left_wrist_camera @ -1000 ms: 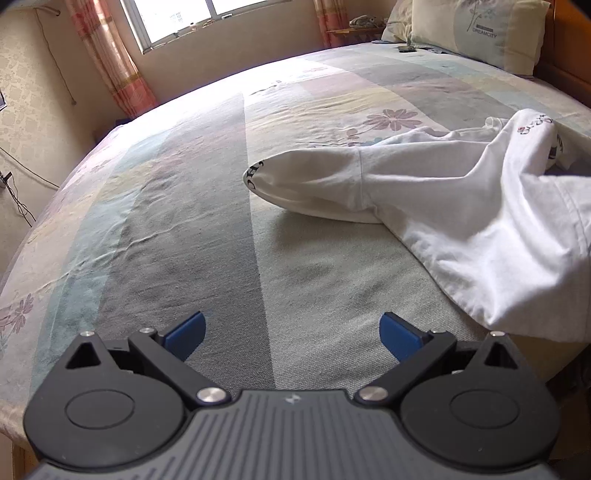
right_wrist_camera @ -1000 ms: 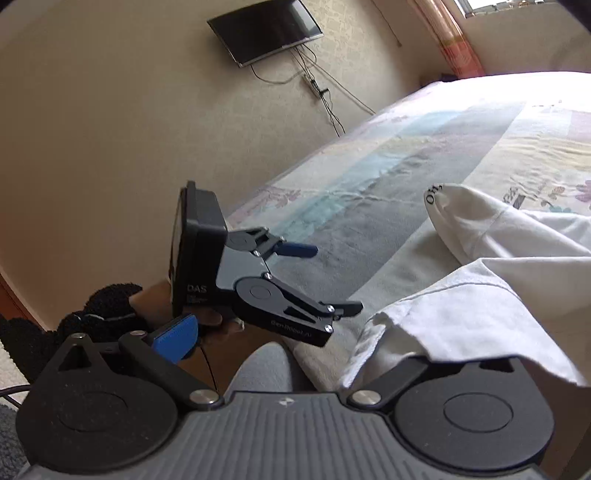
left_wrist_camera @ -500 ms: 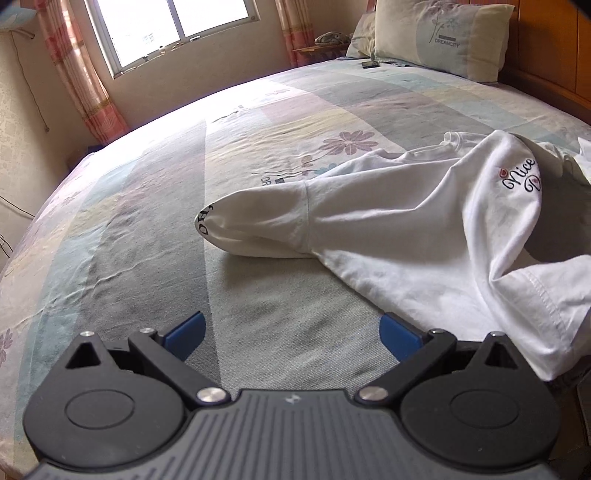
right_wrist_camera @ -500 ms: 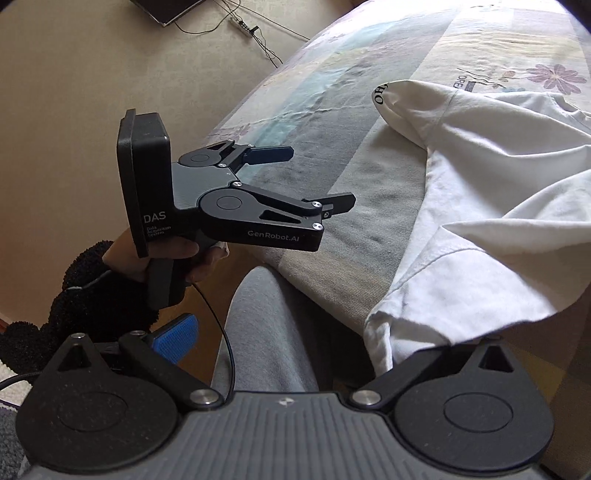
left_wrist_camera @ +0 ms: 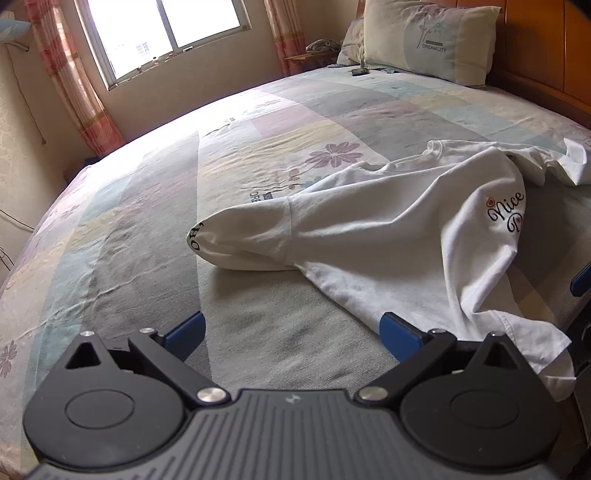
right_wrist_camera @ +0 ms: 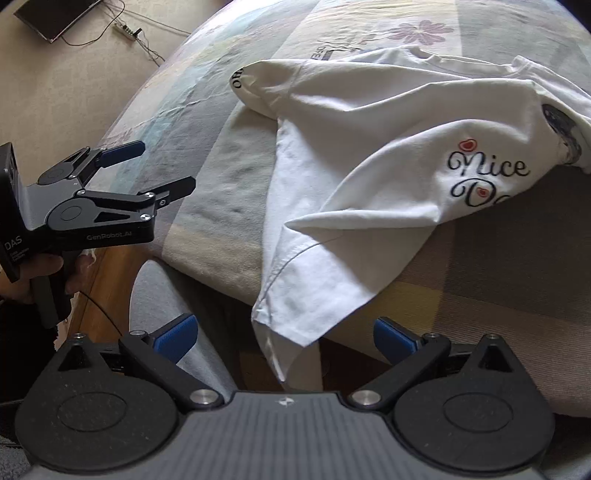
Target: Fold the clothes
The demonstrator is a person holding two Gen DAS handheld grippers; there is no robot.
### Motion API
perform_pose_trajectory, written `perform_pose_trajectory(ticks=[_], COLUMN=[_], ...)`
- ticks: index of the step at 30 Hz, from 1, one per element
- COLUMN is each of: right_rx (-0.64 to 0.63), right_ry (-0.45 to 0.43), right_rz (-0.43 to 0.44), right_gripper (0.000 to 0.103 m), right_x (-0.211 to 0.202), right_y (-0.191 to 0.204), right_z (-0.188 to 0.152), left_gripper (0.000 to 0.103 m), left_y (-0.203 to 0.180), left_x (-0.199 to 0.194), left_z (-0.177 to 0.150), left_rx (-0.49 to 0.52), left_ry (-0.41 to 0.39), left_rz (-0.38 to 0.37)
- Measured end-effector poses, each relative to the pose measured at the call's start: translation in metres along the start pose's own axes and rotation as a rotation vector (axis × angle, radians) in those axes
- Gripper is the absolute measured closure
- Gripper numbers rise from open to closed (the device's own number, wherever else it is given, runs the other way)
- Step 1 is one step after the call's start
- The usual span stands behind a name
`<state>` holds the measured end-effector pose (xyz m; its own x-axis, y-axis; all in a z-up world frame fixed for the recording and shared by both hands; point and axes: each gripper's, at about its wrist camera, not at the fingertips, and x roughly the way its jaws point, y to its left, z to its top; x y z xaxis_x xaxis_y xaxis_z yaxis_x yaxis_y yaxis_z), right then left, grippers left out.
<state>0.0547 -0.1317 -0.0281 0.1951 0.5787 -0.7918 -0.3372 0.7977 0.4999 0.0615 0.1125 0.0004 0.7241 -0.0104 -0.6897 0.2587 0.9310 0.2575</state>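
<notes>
A white T-shirt (left_wrist_camera: 388, 236) with "Nice Day" script lies crumpled on the bed; it also shows in the right wrist view (right_wrist_camera: 369, 147). One sleeve points left, and a hem corner (right_wrist_camera: 280, 343) hangs over the bed's near edge. My left gripper (left_wrist_camera: 291, 332) is open and empty above the bedspread, just left of the shirt's hem; it also shows in the right wrist view (right_wrist_camera: 155, 170). My right gripper (right_wrist_camera: 284, 338) is open, its fingers either side of the hanging hem corner, not touching it.
The bed has a striped floral bedspread (left_wrist_camera: 147, 221). A pillow (left_wrist_camera: 428, 37) and wooden headboard (left_wrist_camera: 546, 48) are at the far right. A window (left_wrist_camera: 166, 33) with curtains is behind. A grey trouser leg (right_wrist_camera: 166, 302) stands by the bed edge. A TV (right_wrist_camera: 55, 14) hangs on the wall.
The right gripper has opened and let go of the shirt's hem, which now hangs over the bed edge. Both grippers have shifted, so more of the shirt is in view.
</notes>
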Motion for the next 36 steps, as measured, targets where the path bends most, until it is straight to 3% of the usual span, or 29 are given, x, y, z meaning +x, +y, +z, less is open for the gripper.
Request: perform_pose_trajectory(ticks=[3, 9, 11, 13, 18, 23, 26, 30, 34, 36], right_rx=[0.093, 0.221, 0.287, 0.348, 0.439, 0.498, 0.523, 0.502, 0.49, 0.48], right_ry=[-0.09, -0.27, -0.294, -0.312, -0.339, -0.362, -0.392, -0.405, -0.404, -0.401], right_rz=[-0.022, -0.265, -0.266, -0.24, -0.194, -0.15, -0.098, -0.089, -0.073, -0.068], right_gripper=[0.0, 0.0, 0.0, 0.0, 0.0, 0.0, 0.0, 0.0, 0.0, 0.0], right_x=[-0.025, -0.062, -0.065, -0.065, -0.067, -0.071, -0.073, -0.073, -0.067, -0.063], right_y=[-0.032, -0.087, -0.107, -0.125, -0.151, -0.173, -0.183, -0.188, -0.188, -0.186], right_z=[-0.009, -0.038, -0.049, -0.059, -0.077, -0.083, -0.082, -0.077, -0.069, -0.067], left_gripper=[0.002, 0.002, 0.002, 0.002, 0.002, 0.002, 0.002, 0.001, 0.001, 0.001], left_y=[-0.018, -0.082, -0.111, -0.143, -0.22, -0.262, -0.253, -0.214, -0.178, -0.16], left_x=[0.003, 0.011, 0.016, 0.024, 0.058, 0.087, 0.098, 0.103, 0.124, 0.143], left_z=[0.011, 0.048, 0.062, 0.074, 0.088, 0.084, 0.094, 0.126, 0.148, 0.159], left_rx=[0.044, 0.177, 0.227, 0.284, 0.467, 0.693, 0.724, 0.595, 0.496, 0.423], left_ry=[-0.004, -0.031, -0.047, -0.061, -0.106, -0.171, -0.196, -0.181, -0.147, -0.103], left_rz=[-0.031, -0.157, -0.228, -0.242, -0.155, -0.003, 0.074, 0.045, 0.071, 0.033])
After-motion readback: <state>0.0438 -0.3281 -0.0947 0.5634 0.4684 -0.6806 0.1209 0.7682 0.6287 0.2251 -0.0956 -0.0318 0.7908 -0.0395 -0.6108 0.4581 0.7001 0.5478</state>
